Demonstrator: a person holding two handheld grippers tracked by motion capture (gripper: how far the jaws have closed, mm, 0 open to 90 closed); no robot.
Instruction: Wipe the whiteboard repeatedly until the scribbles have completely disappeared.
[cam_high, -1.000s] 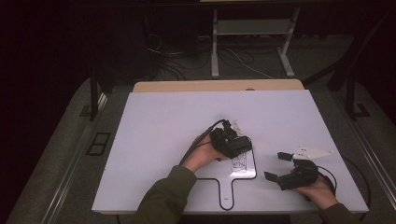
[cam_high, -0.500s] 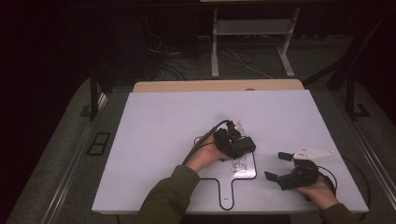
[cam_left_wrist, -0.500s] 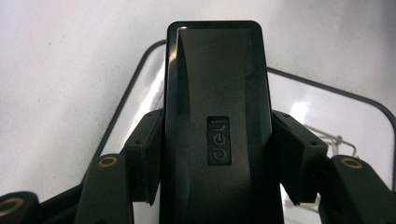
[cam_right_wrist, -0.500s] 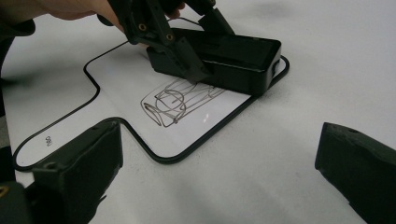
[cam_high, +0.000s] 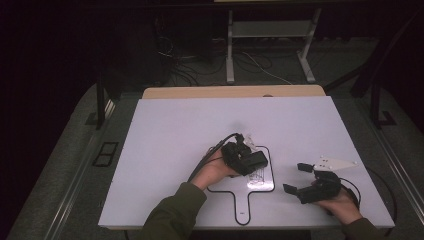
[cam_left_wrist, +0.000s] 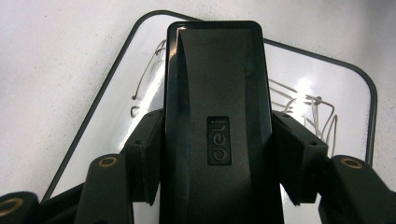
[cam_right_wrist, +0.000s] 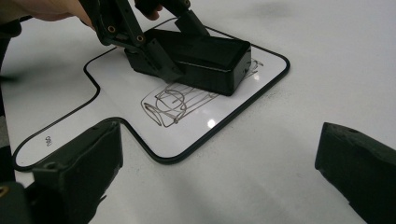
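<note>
A small paddle-shaped whiteboard (cam_high: 239, 194) with a black rim lies on the table, handle toward me. Grey pen scribbles (cam_right_wrist: 173, 102) cover part of it. My left gripper (cam_high: 245, 159) is shut on a black eraser block (cam_high: 257, 160), which lies flat on the board. In the left gripper view the eraser (cam_left_wrist: 217, 116) sits between both fingers (cam_left_wrist: 147, 149), with scribbles (cam_left_wrist: 313, 109) beyond it. My right gripper (cam_high: 298, 178) rests open on the table to the board's right, nothing between its jaws. Its own view looks across the whiteboard (cam_right_wrist: 233, 107) at the eraser (cam_right_wrist: 205, 58).
The white tabletop (cam_high: 175, 140) stretches wide to the left and far side. A wooden strip (cam_high: 232, 92) runs along its far edge. The left gripper's cable (cam_high: 207, 157) trails toward the near edge. Beyond the table stand metal frame legs (cam_high: 230, 55) and floor cables.
The left gripper has slid the eraser a little to the right and nearer across the whiteboard. The right gripper has stayed where it was, still open.
</note>
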